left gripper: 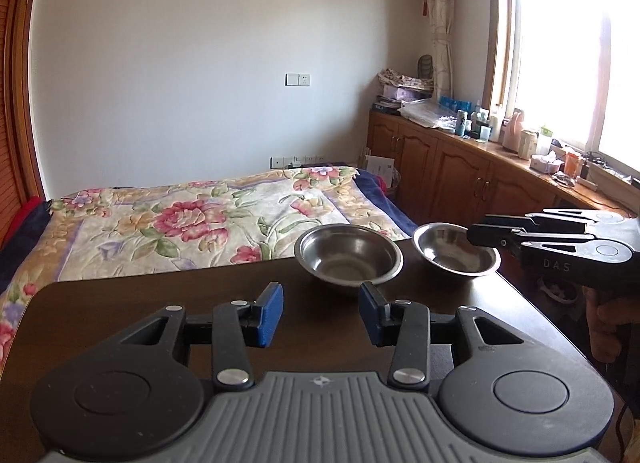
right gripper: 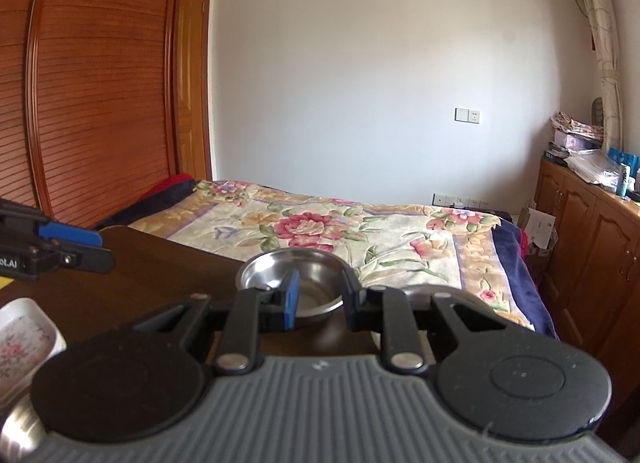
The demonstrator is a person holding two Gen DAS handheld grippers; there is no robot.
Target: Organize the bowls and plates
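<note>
Bowls of steel sit side by side at the table's (left gripper: 120,311) far edge: the left bowl (left gripper: 348,253) rests flat, and your left gripper (left gripper: 321,313) waits before it with fingers spread and empty. To its right, the right bowl (left gripper: 456,251) is tilted, apparently because your right gripper (left gripper: 478,231) reaches over its rim; whether those fingers pinch it cannot be told.

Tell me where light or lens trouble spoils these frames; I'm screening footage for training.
Left wrist view: the window is blown out white, its glare washing over the cluttered counter; the steel bowls stay readable. Right wrist view: even lighting, no glare, but the wardrobe bows strongly from fisheye distortion, and the floral dish at the edge looks soft.
</note>
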